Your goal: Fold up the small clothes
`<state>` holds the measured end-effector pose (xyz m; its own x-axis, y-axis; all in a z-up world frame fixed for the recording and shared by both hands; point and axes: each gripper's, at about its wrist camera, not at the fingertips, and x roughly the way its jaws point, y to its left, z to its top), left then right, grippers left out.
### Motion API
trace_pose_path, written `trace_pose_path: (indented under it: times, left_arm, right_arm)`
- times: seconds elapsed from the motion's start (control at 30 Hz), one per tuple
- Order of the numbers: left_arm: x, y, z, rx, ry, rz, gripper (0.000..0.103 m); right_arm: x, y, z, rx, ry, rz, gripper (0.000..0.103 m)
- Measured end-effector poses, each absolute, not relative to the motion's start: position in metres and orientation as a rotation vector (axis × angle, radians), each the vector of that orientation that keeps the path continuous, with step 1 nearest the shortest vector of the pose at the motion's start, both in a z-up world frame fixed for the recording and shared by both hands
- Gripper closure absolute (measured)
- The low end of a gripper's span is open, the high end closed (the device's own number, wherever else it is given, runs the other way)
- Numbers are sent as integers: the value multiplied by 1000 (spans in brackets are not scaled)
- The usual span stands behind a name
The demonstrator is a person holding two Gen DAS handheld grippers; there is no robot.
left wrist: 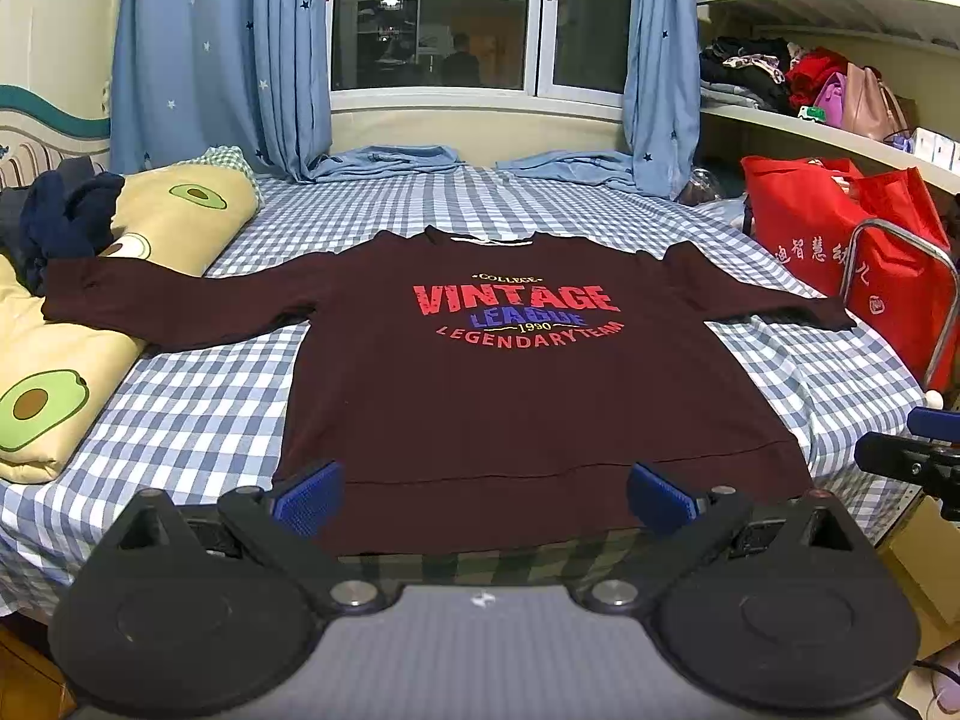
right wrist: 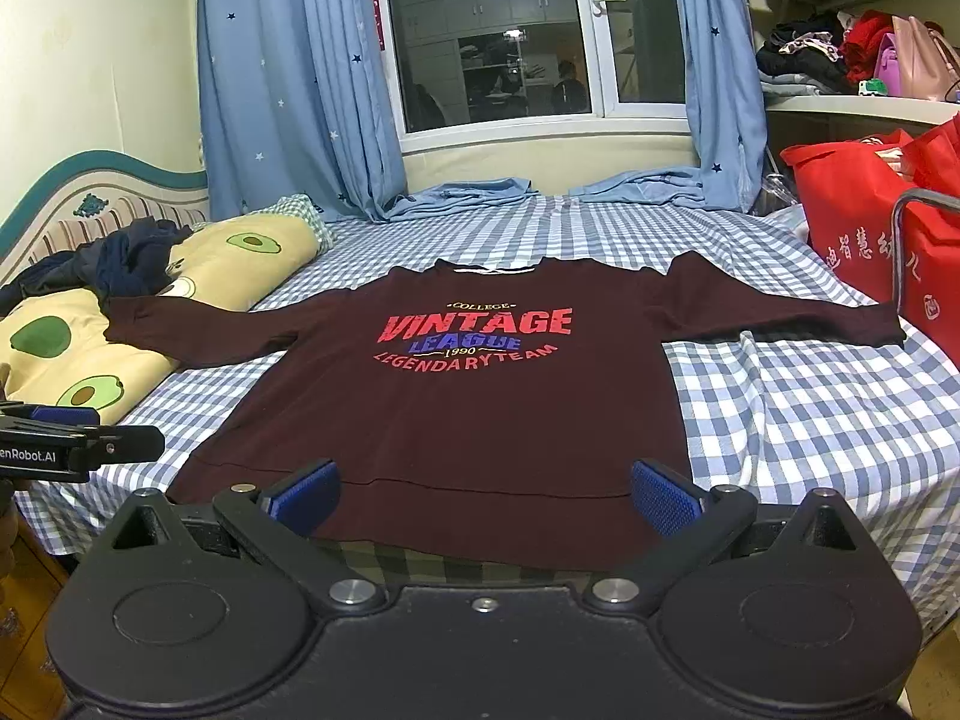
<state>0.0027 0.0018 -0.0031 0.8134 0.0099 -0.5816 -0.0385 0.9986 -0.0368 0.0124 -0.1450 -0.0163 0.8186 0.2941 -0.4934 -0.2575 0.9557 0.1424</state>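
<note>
The left gripper (left wrist: 486,495), a black two-finger tool with blue ribbed pads, sits low at the near edge of the bed, pointing level across it, its fingers spread wide and holding nothing; the pads (left wrist: 309,495) hover just over the hem of the dark maroon long-sleeved shirt (left wrist: 510,396) with the red and blue "VINTAGE LEAGUE" print. The right gripper (right wrist: 486,498) has the same level pose beside it, fingers likewise released and empty over the hem of that shirt (right wrist: 468,420). Each tool shows at the edge of the other's view. The shirt lies flat, front up, on the blue-and-white checked bedsheet (left wrist: 198,408), collar toward the window, both sleeves stretched out; its left-hand sleeve rests on the yellow avocado-print quilt (left wrist: 54,360). At the right side of the bed stand red fabric tote bags (left wrist: 840,228) with white lettering; their contents cannot be seen. The white wall shelf (left wrist: 828,132) beyond holds piled clothes and a pink handbag (left wrist: 870,102).
</note>
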Motion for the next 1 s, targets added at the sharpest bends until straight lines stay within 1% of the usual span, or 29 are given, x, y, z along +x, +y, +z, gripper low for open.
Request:
trace_pose_path:
  times: [0.4, 1.0]
  left_arm:
    - [3, 4, -4, -48, 621, 35, 0]
    - [23, 13, -18, -71, 680, 36, 0]
  right_arm:
    - [12, -145, -16, 72, 537, 292, 0]
    - [25, -149, -25, 88, 553, 278, 0]
